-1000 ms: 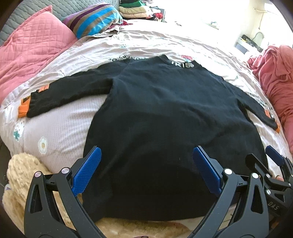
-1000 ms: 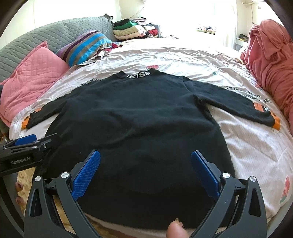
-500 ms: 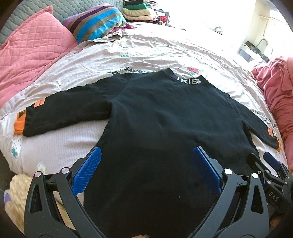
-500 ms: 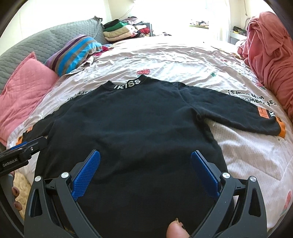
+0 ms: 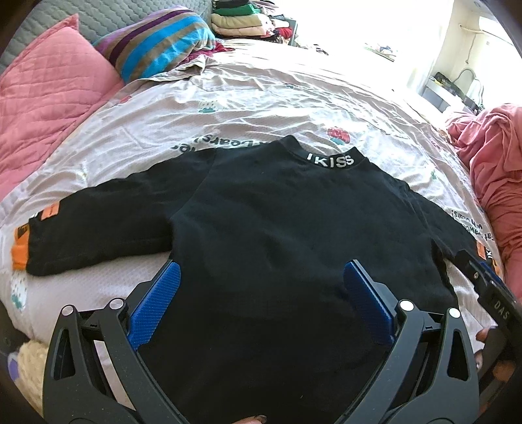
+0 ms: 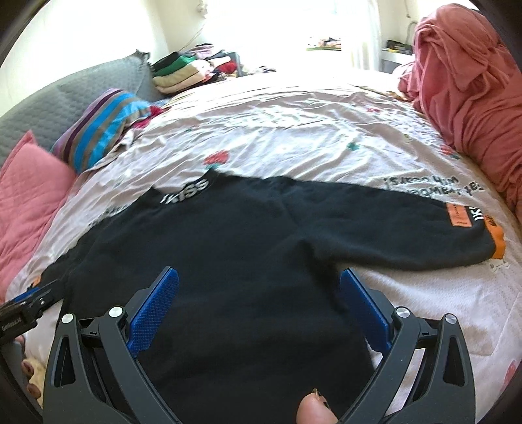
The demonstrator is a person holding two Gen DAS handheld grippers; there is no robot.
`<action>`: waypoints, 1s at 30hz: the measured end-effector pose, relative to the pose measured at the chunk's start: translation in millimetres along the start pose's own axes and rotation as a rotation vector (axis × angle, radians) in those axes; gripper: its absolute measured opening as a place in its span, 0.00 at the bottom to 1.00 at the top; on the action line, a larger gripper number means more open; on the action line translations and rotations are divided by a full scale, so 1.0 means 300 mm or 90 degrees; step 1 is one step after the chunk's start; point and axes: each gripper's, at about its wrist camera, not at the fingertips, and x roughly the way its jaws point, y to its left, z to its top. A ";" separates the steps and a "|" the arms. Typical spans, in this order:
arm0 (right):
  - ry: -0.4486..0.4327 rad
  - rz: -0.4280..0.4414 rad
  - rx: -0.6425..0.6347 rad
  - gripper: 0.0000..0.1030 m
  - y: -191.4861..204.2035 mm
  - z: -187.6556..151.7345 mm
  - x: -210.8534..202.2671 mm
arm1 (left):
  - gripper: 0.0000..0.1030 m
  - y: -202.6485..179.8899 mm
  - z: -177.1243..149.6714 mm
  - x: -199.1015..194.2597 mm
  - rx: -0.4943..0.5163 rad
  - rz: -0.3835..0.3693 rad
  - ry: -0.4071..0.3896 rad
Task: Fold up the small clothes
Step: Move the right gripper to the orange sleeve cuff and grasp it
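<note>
Your sweater (image 5: 277, 234) is lying flat on the bed (image 5: 277, 98), collar (image 5: 329, 159) pointing away from you, one sleeve (image 5: 98, 225) stretching left and the other sleeve (image 6: 407, 228) right. Pillows (image 5: 49, 98) are sitting at the far left, with a clothes stack (image 5: 241, 19) behind them. A blanket heap (image 6: 473, 91) is lying along the bed's right side.

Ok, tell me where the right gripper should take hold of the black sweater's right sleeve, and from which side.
Take the right sleeve at its orange cuff, coming in from the sleeve's outer end. The sleeve lies flat and stretched out on the bedsheet, so the cuff is probably its easiest free edge. The right gripper is open over the black sweater.
</note>
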 end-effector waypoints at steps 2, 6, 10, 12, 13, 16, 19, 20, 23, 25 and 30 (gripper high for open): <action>-0.003 -0.009 0.010 0.96 -0.026 0.017 0.011 | 0.91 -0.010 0.014 0.012 0.003 -0.002 0.001; -0.009 -0.028 0.032 0.96 -0.087 0.045 0.030 | 0.91 -0.039 0.037 0.036 0.011 -0.011 0.001; -0.013 -0.047 0.050 0.96 -0.143 0.062 0.048 | 0.91 -0.066 0.054 0.068 0.017 -0.017 0.008; -0.012 -0.055 0.066 0.96 -0.179 0.066 0.059 | 0.91 -0.076 0.060 0.083 0.019 -0.017 0.012; -0.011 -0.059 0.072 0.96 -0.194 0.067 0.065 | 0.91 -0.083 0.063 0.094 0.020 -0.018 0.016; -0.010 -0.076 0.089 0.96 -0.241 0.071 0.081 | 0.91 -0.097 0.069 0.117 0.022 -0.017 0.022; -0.009 -0.091 0.111 0.96 -0.292 0.072 0.094 | 0.91 -0.107 0.074 0.139 0.023 -0.015 0.028; -0.009 -0.096 0.117 0.96 -0.312 0.073 0.097 | 0.91 -0.112 0.075 0.146 0.024 -0.015 0.029; -0.008 -0.111 0.134 0.96 -0.360 0.071 0.102 | 0.91 -0.125 0.078 0.169 0.026 -0.011 0.035; -0.004 -0.116 0.150 0.96 -0.398 0.069 0.108 | 0.91 -0.135 0.080 0.185 0.026 -0.012 0.041; -0.001 -0.141 0.198 0.96 -0.500 0.062 0.121 | 0.91 -0.173 0.085 0.229 0.035 -0.013 0.049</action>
